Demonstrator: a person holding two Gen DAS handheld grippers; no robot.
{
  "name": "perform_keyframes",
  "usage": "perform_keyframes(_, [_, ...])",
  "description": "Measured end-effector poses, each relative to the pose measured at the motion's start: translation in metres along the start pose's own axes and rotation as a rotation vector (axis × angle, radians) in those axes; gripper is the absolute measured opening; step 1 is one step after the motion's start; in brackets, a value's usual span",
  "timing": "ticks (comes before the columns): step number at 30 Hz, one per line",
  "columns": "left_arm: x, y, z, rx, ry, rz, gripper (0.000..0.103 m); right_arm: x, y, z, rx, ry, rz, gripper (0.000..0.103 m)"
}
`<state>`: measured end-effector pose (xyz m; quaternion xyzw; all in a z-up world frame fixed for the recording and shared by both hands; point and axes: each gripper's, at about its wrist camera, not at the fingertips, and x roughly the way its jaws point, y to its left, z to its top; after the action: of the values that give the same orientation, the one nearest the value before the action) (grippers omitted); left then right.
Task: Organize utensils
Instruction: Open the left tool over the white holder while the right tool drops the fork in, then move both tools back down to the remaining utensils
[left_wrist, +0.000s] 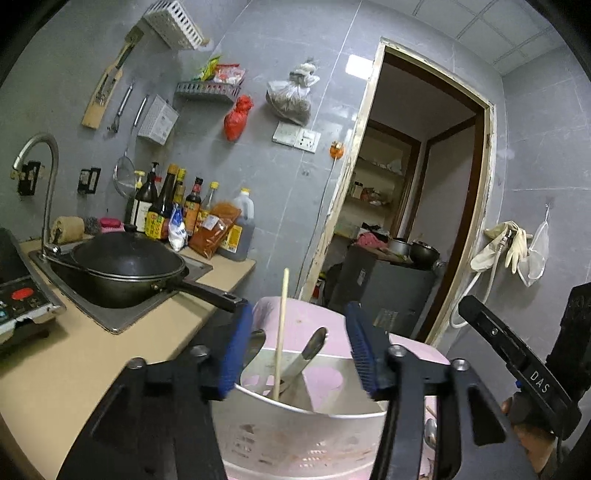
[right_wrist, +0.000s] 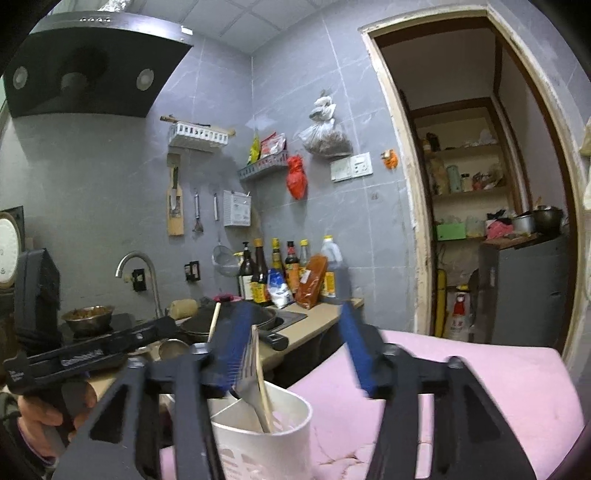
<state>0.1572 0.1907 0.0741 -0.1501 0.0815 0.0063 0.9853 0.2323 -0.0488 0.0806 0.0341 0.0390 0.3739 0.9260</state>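
- Two compartments divided the white utensil holder (left_wrist: 295, 435), which stood on a pink stool (left_wrist: 417, 350) close under both cameras.
- Several utensils stood upright in it: a wooden chopstick (left_wrist: 282, 325) leaning against the divider, a metal handle (left_wrist: 312, 347) tilted to the right, and, in the right wrist view, a fork (right_wrist: 248, 369) with its tines up.
- Standing handles-down or tips-down in the cup kept the utensils sorted and easy to lift, so the organizing looked well along, as a judgement.
- Left gripper (left_wrist: 295, 354) hovered just over the holder's rim, its blue jaws spread apart with nothing pinched; the chopstick and metal handle showed in the gap but no pad pressed them.
- Right gripper (right_wrist: 295, 354) also had its jaws spread and empty, slightly blurred; the fork and a chopstick sat just beside its left jaw, and I could not tell whether they touched it.
- Spread jaws on both sides suggested a release into the cup rather than a fresh grasp.
- A person's hand (right_wrist: 40, 417) gripped the left tool's handle at the edge of the right wrist view.
- Farther out, a tan surface (left_wrist: 74, 354) carried a sink holding a black wok (left_wrist: 125, 266), with sauce bottles (left_wrist: 177, 214) against the grey tiled wall.
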Motion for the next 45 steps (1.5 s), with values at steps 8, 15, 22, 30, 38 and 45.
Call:
perform_keyframes(8, [-0.021,-0.037,0.001,0.088,-0.041,0.074,0.093,-0.041,-0.012,0.014,-0.008,-0.021,-0.119,0.087])
perform_keyframes(15, [-0.029,-0.076,-0.016,0.179,-0.066,0.079,0.099,-0.087,-0.029,0.017,-0.045,-0.036,-0.213,0.103])
perform_keyframes(22, [-0.028,-0.110,-0.043,0.214,-0.025,0.024,0.099,-0.124,-0.045,0.009,-0.100,-0.019,-0.312,0.103])
perform_keyframes(30, [-0.013,-0.147,-0.076,0.272,0.085,-0.039,0.099,-0.156,-0.074,-0.014,-0.115,0.066,-0.420,0.103])
perform_keyframes(38, [0.015,-0.167,-0.096,0.303,0.246,-0.079,0.099,-0.163,-0.102,-0.040,-0.077,0.226,-0.464,0.103])
perform_keyframes(45, [0.041,-0.175,-0.115,0.321,0.441,-0.081,0.099,-0.156,-0.111,-0.062,-0.060,0.403,-0.425,0.103])
